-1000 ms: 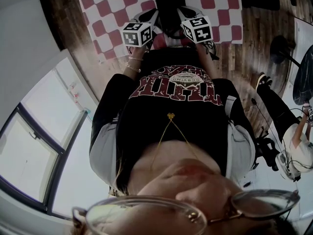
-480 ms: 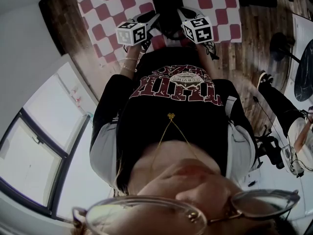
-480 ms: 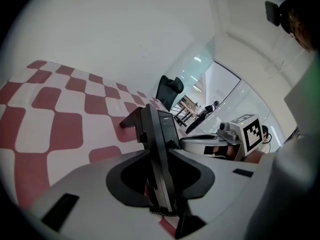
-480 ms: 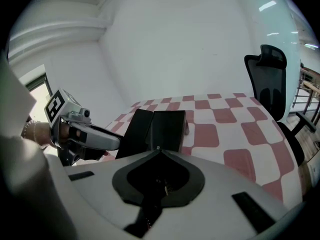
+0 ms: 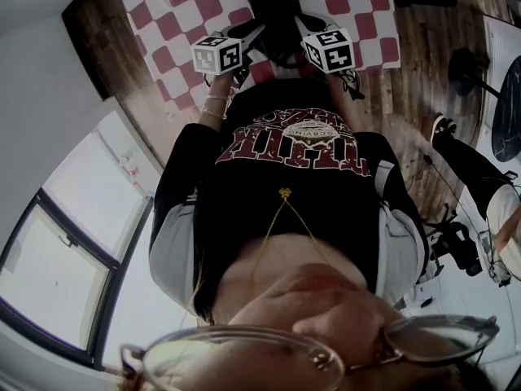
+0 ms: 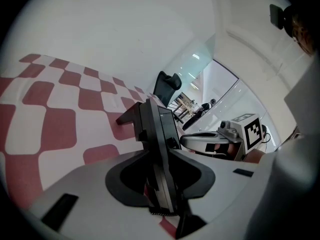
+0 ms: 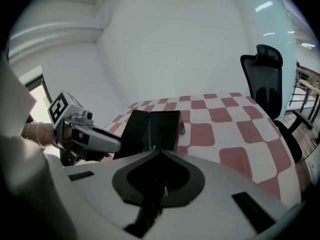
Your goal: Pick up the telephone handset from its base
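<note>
Item, left: my left gripper [image 6: 156, 129], jaws pressed flat together, holding nothing, poised over the red-and-white checked tablecloth [image 5: 187, 6]. Item, centre: black telephone [image 5: 275, 2] on that cloth, just ahead of both grippers and between them; I cannot tell handset from base. Item, right: my right gripper [image 7: 152, 129], jaws likewise together, empty. Step, as I judge it: approach, no grasp yet. Next move calls for parting one pair of jaws, straddling the handset and lifting it clear.

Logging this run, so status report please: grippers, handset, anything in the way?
Left gripper jaws shut on the handset. Right gripper jaws shut, empty, facing the base. Handset leans beside base, lift-off unclear. Nothing in the way on the checkered cloth.
</note>
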`<state>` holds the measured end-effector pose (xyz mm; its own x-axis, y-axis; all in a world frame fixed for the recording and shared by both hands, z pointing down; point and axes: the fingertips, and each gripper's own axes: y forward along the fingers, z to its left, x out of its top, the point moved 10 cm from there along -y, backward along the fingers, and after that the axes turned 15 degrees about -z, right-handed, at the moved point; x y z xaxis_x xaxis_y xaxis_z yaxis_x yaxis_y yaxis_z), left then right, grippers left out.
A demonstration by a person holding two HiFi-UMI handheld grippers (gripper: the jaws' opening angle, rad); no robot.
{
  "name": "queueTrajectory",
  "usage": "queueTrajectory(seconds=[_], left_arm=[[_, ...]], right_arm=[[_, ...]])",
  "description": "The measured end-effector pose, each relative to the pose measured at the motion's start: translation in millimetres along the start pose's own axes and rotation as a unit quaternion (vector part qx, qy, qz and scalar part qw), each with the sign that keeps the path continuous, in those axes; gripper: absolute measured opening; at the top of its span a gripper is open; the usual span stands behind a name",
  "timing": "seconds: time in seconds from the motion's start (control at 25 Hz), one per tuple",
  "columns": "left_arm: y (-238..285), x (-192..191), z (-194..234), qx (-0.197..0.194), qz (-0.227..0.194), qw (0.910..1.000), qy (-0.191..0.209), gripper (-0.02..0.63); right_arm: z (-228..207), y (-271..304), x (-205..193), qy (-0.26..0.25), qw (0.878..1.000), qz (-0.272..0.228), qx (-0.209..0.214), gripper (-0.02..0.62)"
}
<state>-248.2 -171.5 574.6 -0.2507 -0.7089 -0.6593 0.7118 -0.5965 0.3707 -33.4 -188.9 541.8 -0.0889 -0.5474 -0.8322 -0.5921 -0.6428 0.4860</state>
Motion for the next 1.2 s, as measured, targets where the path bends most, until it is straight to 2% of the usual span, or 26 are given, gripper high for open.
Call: queueTrajectory(seconds=[0.72, 1.2], left_arm=[[16, 0, 5, -0.033, 0.027, 0.9989, -0.017, 0.107], [19, 2, 2, -0.021, 0.029, 0.9992, -0.020, 0.107]], right_arm=[[-4, -13, -2, 0.016, 0.999, -0.002, -0.032, 0.020], [-4, -20, -5, 0.026, 0.999, -0.002, -0.045, 0.020]])
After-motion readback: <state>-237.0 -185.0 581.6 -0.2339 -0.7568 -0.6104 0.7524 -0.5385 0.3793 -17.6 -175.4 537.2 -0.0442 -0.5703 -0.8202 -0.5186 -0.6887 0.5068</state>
